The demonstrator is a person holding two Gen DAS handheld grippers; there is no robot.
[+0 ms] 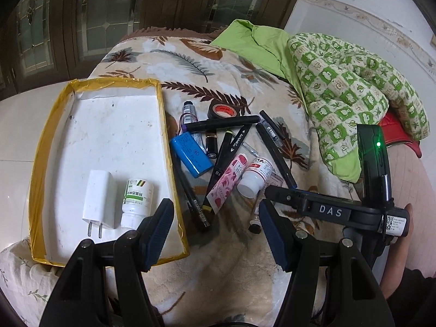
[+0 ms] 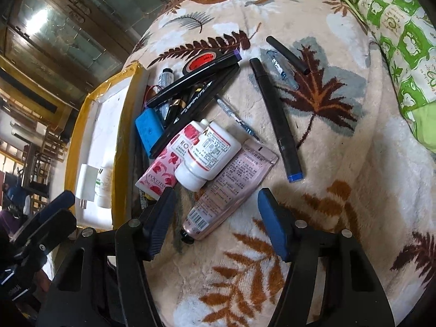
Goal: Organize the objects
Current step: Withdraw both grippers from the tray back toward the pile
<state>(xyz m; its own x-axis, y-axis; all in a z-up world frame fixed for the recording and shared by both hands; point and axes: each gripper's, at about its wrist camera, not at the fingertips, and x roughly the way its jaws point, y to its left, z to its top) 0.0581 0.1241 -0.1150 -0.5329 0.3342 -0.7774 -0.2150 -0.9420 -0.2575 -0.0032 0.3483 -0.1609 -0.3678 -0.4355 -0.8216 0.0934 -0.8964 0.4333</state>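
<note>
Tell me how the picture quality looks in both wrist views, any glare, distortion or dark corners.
Left wrist view: strong fisheye bending, dark vignette in the corners, the white tray bright but readable, labels in the pile fairly sharp. Right wrist view: same curved distortion, bright glare on the cabinet glass at upper left, blanket evenly lit, soft shadows under the pink tube.

— What is held in the tray (image 1: pixel 41 147)?
— A charger plug (image 1: pixel 99 200) and a pill bottle (image 1: pixel 136 203) are laid side by side in its near end.
— And to its right?
— On the blanket (image 1: pixel 231 248), a battery pack (image 1: pixel 192 154), markers (image 1: pixel 234 143), a tape roll (image 1: pixel 223 110), tubes (image 1: pixel 227 182) and a second bottle (image 1: pixel 254 177) are piled; a long marker (image 2: pixel 275 117) is set further right.
</note>
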